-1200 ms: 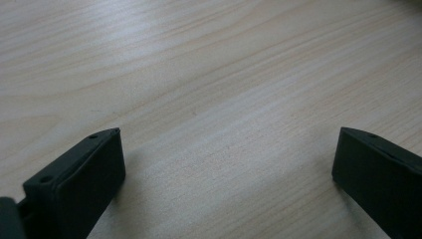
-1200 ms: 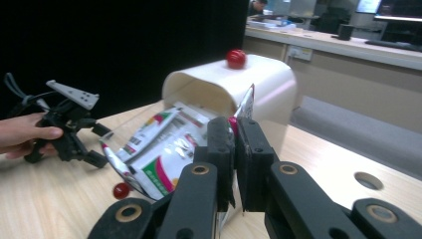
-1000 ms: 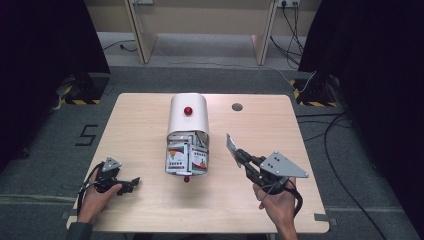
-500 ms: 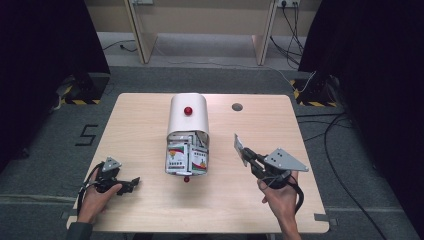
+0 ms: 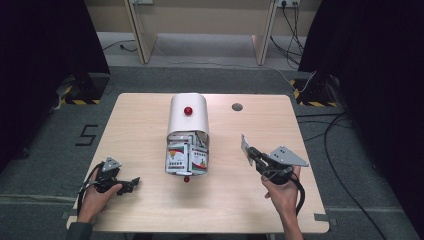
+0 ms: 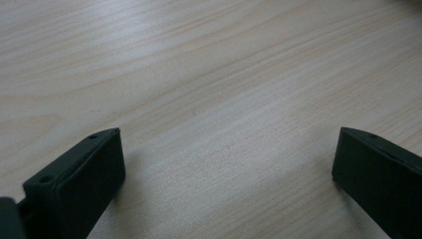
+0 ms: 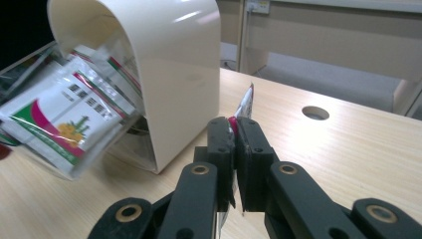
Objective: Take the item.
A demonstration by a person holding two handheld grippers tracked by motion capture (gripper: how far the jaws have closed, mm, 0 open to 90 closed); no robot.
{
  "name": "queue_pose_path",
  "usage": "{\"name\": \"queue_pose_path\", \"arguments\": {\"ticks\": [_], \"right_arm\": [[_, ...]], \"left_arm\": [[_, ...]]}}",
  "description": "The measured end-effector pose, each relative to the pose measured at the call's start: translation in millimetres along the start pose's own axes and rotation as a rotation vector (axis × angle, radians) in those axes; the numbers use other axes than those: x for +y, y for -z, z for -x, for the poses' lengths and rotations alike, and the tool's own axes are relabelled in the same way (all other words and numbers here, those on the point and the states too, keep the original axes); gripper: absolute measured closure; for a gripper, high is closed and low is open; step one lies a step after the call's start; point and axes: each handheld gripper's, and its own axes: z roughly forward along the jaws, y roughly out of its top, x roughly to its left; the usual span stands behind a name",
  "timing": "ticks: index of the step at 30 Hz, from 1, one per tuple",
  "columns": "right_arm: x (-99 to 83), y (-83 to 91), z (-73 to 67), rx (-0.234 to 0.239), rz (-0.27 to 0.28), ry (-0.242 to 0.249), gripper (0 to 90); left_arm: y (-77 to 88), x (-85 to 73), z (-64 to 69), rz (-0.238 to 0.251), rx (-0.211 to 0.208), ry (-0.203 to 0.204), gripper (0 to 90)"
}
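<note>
Meanwhile, the right hand-held gripper (image 7: 235, 130) is pinching a packet (image 7: 245, 105) upright near the surface's (image 5: 150, 125) right edge, likely carrying it clear of the dispenser (image 5: 187, 117), while the left hand-held gripper (image 6: 226, 149) is resting wide open, empty, near the front-left corner.

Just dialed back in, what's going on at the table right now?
A person holds a tool in each hand. The right tool is shut on a sachet, held up to the right of the white arched dispenser, whose open front tray holds more sachets. The left tool is open with nothing between its jaws, low over bare table at the near left.
</note>
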Motion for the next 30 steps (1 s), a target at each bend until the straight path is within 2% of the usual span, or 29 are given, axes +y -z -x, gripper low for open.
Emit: {"name": "queue_pose_path", "arguments": {"ticks": [15, 30], "right_arm": [[-16.2, -11.7, 15.7, -0.039, -0.054, -0.024, 86.1], [-23.9, -15.9, 27.3, -0.071, -0.072, -0.044, 86.1]], "left_arm": [[-0.2, 0.0, 0.1, 0.002, 0.000, 0.003, 0.0], [-0.2, -0.1, 0.2, 0.003, -0.001, 0.004, 0.0]]}}
